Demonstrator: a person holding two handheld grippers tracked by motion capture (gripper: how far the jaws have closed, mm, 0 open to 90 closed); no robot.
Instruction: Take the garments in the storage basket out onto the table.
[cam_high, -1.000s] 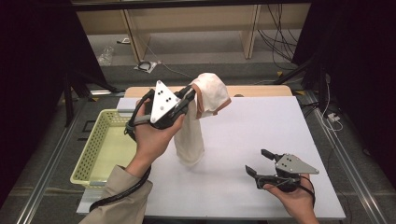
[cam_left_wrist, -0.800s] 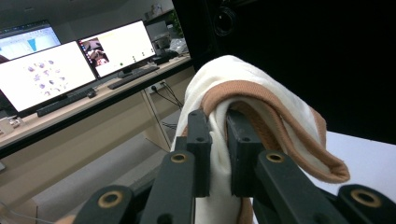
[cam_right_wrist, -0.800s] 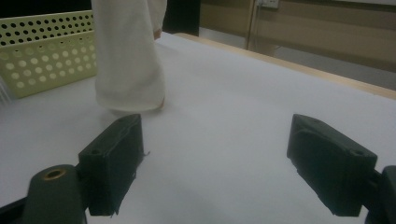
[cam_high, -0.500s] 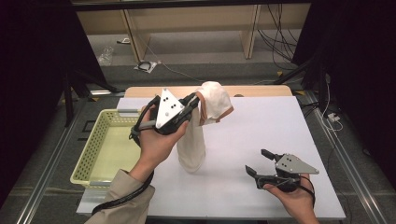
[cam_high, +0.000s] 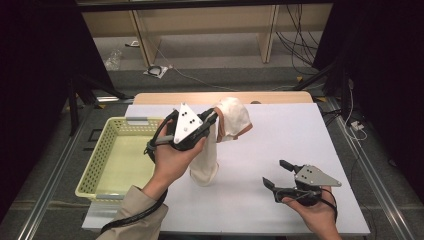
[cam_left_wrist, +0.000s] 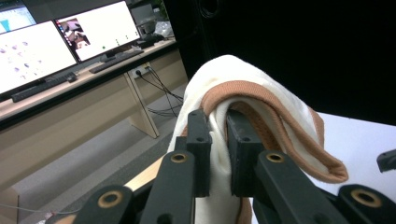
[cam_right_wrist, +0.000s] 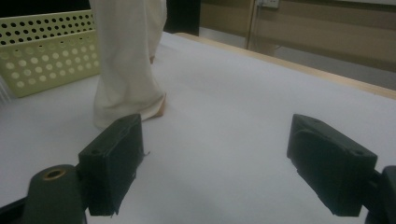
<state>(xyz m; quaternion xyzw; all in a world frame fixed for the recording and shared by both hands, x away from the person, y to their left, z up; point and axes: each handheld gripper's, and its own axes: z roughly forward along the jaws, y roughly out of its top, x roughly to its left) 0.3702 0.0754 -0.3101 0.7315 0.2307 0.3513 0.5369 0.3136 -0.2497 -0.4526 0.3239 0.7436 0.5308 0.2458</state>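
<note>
Left gripper raised, jaws clamping sock; right gripper low, jaws apart.

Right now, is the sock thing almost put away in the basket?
Not yet. The left gripper is clamped on the cream sock, lifting it so its bottom end touches the white table. The yellow basket holds nothing. The right gripper waits open. Moving the sock over and dropping it in remains.

High view looks down; gripper views sit close, sharing cloth.
</note>
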